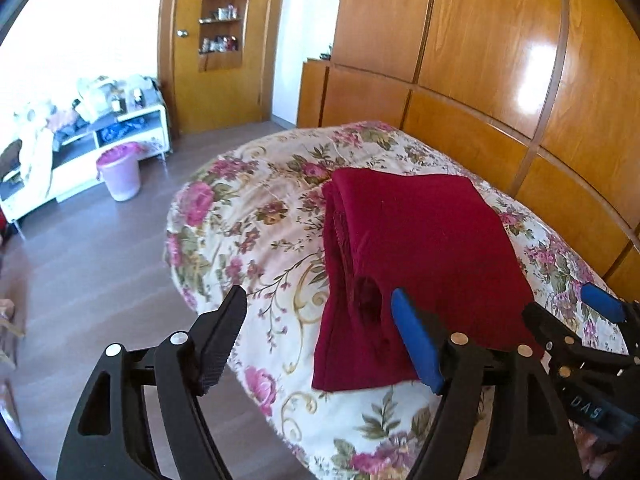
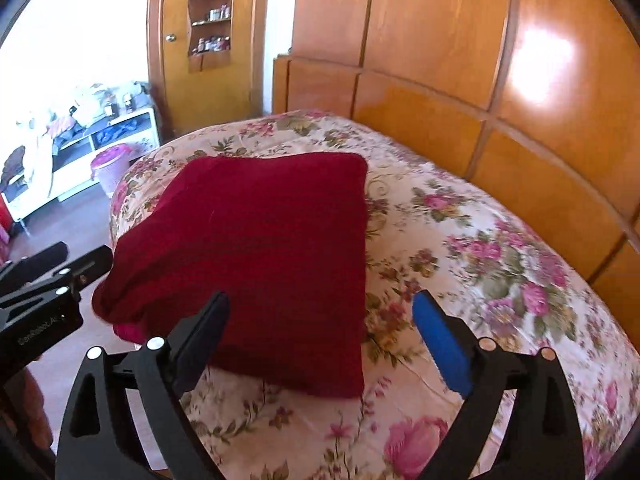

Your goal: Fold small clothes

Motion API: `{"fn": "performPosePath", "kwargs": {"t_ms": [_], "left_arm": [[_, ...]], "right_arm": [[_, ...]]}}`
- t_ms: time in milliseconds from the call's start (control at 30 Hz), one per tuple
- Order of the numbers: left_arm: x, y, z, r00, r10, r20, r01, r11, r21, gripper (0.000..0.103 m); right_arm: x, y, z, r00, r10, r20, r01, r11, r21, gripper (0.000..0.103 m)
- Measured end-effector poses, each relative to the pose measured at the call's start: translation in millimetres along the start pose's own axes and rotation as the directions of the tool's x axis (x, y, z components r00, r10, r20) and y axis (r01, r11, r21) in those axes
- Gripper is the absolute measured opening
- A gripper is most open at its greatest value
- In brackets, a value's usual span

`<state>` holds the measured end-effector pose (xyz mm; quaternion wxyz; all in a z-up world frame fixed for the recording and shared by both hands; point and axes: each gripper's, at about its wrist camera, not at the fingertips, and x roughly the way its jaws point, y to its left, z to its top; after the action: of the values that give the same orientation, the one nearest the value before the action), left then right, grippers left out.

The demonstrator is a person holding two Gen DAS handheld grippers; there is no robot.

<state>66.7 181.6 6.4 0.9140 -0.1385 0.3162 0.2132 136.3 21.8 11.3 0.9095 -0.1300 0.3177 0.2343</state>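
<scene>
A dark red garment [image 1: 420, 256] lies folded into a thick rectangle on the floral bedspread [image 1: 256, 216]; it also shows in the right wrist view [image 2: 256, 248]. My left gripper [image 1: 320, 332] is open and empty, hovering just in front of the garment's near left corner. My right gripper [image 2: 324, 332] is open and empty, above the garment's near right corner. The right gripper [image 1: 576, 312] shows at the right edge of the left wrist view, and the left gripper [image 2: 56, 264] at the left edge of the right wrist view.
A wooden headboard [image 1: 520, 160] runs behind the bed on the right. The bed's left edge drops to a wood floor [image 1: 80, 260]. A pink bin [image 1: 119, 170], a cluttered white low cabinet [image 1: 80, 152] and a wooden door [image 1: 216, 40] stand beyond.
</scene>
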Motion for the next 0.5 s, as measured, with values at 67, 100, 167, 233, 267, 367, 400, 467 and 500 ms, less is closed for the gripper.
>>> {"fn": "performPosePath", "kwargs": {"t_ms": [67,100,167,233,267,367,400,467,500], "left_arm": [[-10,-1,-7,1.0,0.015,0.014,-0.015,1.0,0.006,0.081],[-13,-1,-9,1.0,0.023,0.021,-0.023,1.0,0.003,0.081],[-22,-1,-15,0.999,0.034,0.035,-0.034,0.999,0.0,0.083],[-29,-2,-21,0.998,0.044,0.045,-0.044,0.999,-0.001,0.087],[-32,-3,-23,0.998,0.05,0.05,-0.05,0.999,0.002,0.087],[-39,-7,-28,0.997,0.064,0.053,-0.065,0.998,0.014,0.087],[-40,-7,-29,0.996,0.066,0.056,-0.067,0.998,0.015,0.087],[-43,-9,-30,0.996,0.067,0.058,-0.069,0.997,0.02,0.089],[-44,-9,-30,0.996,0.069,0.059,-0.07,0.997,0.02,0.089]], "right_arm": [[-10,2,-6,1.0,-0.016,0.02,0.016,1.0,0.006,0.096],[-15,3,-9,0.999,-0.023,0.03,0.022,1.0,0.014,0.097],[-22,4,-15,0.999,-0.027,0.041,0.026,0.999,0.026,0.099],[-28,6,-21,0.998,-0.034,0.048,0.033,0.999,0.027,0.1],[-29,6,-24,0.998,-0.035,0.043,0.034,0.999,0.028,0.1],[-31,6,-32,0.999,-0.036,0.03,0.035,0.999,0.037,0.1],[-31,5,-34,0.999,-0.038,0.027,0.037,0.999,0.04,0.1],[-33,3,-38,0.999,-0.038,0.021,0.037,0.998,0.05,0.1],[-34,2,-39,0.999,-0.037,0.021,0.036,0.998,0.055,0.1]]}}
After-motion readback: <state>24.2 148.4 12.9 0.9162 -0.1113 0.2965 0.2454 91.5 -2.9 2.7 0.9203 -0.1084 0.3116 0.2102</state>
